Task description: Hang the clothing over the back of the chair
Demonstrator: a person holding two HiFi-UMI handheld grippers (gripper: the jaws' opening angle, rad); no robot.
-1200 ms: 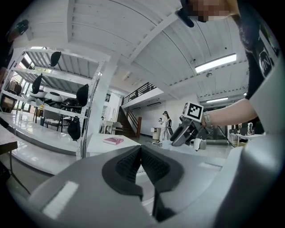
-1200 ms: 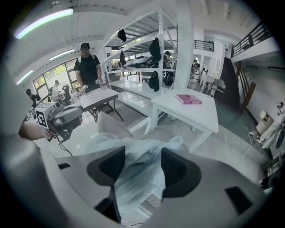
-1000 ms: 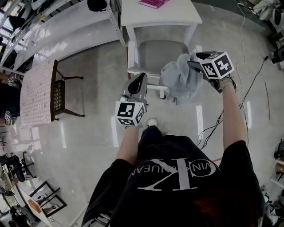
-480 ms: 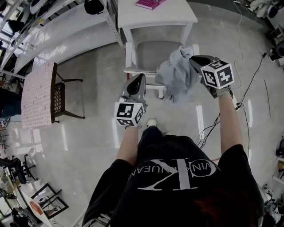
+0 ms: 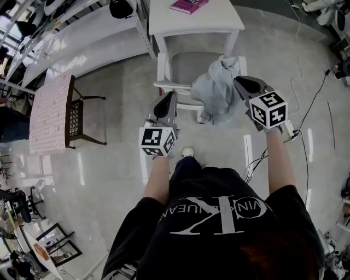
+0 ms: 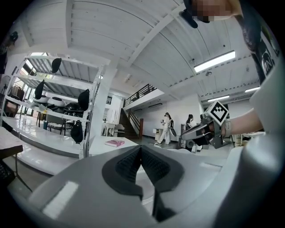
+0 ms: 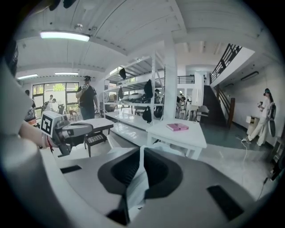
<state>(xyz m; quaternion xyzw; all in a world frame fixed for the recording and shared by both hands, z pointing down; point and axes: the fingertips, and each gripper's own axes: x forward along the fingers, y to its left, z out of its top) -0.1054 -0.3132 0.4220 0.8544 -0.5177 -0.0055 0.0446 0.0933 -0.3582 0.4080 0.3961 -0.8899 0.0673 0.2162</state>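
The grey clothing [image 5: 216,90] hangs in a bunch over the right side of the white chair [image 5: 186,66], by its back rail [image 5: 174,86]. My right gripper [image 5: 238,81] is at the cloth's right edge. Its jaws are closing tight on a thin fold of the fabric [image 7: 138,185], which shows between the pads in the right gripper view [image 7: 141,152]. My left gripper [image 5: 167,99] hovers just in front of the chair's back, left of the clothing. It is shut with nothing in it, its pads meeting in the left gripper view [image 6: 141,149].
A white table [image 5: 219,19] with a pink book [image 5: 189,4] stands behind the chair. A dark chair [image 5: 74,117] at a patterned table [image 5: 48,112] is to the left, shelving [image 5: 65,22] at the far left. Cables [image 5: 304,112] trail on the floor at right.
My right gripper has drawn back toward me and tipped downward, closing on the cloth. The clothing has settled lower against the chair. The left gripper has stayed put.
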